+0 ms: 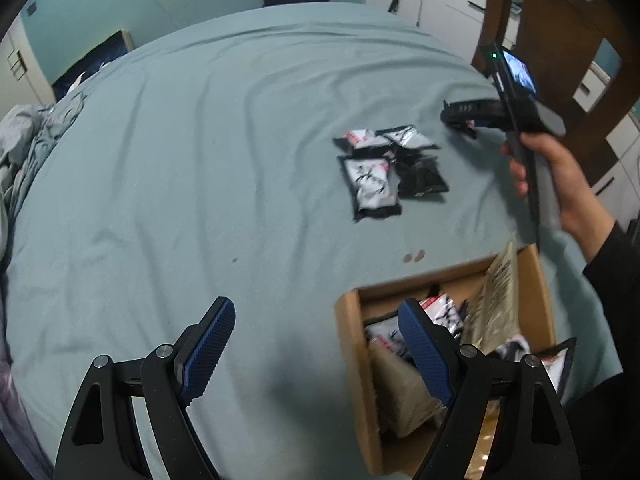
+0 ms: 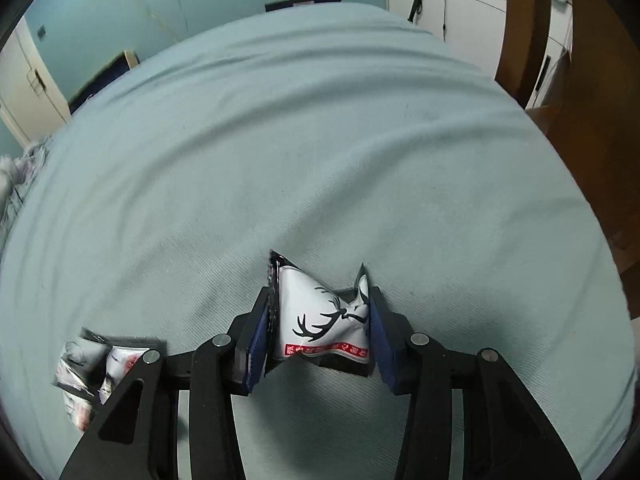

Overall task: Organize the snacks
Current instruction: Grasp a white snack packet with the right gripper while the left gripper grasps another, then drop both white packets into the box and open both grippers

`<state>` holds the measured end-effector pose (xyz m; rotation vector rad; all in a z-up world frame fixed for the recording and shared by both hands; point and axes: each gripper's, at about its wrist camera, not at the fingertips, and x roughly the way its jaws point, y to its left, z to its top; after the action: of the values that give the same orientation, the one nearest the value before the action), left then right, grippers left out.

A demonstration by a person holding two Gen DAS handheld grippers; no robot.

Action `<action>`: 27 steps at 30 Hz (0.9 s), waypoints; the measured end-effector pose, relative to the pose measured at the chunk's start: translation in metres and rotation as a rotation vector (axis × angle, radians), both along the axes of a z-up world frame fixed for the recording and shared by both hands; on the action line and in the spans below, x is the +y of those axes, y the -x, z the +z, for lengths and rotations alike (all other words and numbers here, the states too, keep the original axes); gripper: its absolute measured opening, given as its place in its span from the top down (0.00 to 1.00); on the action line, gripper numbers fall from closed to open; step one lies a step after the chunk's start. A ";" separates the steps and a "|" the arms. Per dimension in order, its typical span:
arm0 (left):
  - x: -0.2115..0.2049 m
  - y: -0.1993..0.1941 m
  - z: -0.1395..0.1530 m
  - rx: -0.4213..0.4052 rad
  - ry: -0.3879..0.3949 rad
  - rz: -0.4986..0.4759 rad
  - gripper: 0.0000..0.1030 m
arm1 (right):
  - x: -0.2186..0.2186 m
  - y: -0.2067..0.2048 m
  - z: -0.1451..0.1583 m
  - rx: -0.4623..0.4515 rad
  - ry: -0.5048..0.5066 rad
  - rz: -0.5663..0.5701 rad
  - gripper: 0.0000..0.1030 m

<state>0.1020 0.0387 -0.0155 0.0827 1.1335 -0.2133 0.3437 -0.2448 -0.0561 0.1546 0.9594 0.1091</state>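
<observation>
My right gripper (image 2: 316, 320) is shut on a white snack packet (image 2: 324, 320) with a black antler print and a red strip, held above the teal sheet. In the left wrist view the right gripper (image 1: 460, 118) hangs just right of a cluster of several black-and-white snack packets (image 1: 384, 168) on the bed. My left gripper (image 1: 320, 344) is open and empty, its right finger over the near-left corner of a cardboard box (image 1: 352, 344) that holds several packets (image 1: 436, 320) and tan pouches (image 1: 496, 304).
The bed's teal sheet (image 1: 200, 160) is wrinkled. A wooden chair (image 1: 560, 40) stands at the far right. Crumpled bedding (image 1: 24, 148) lies at the left edge. More packets (image 2: 100, 368) lie left of the right gripper. White cabinets (image 2: 460, 0) line the back wall.
</observation>
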 end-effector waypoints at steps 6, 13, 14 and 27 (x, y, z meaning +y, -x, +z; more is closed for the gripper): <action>-0.022 -0.065 0.010 -0.044 -0.028 -0.035 0.18 | 0.000 0.038 0.012 -0.057 -0.020 -0.019 0.59; -0.058 -0.142 -0.043 0.136 -0.053 -0.003 0.18 | -0.023 0.129 0.058 -0.018 -0.240 -0.052 0.59; -0.062 -0.147 -0.051 0.166 -0.043 0.001 0.18 | -0.026 0.153 0.071 -0.046 -0.270 -0.037 0.59; -0.023 -0.104 -0.010 0.155 0.113 0.122 0.70 | -0.045 0.376 0.086 -0.301 -0.343 -0.105 0.59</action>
<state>0.2064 0.0159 -0.0255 -0.1052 1.2740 -0.1767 -0.0324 -0.2900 0.0296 0.4899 0.6248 0.1941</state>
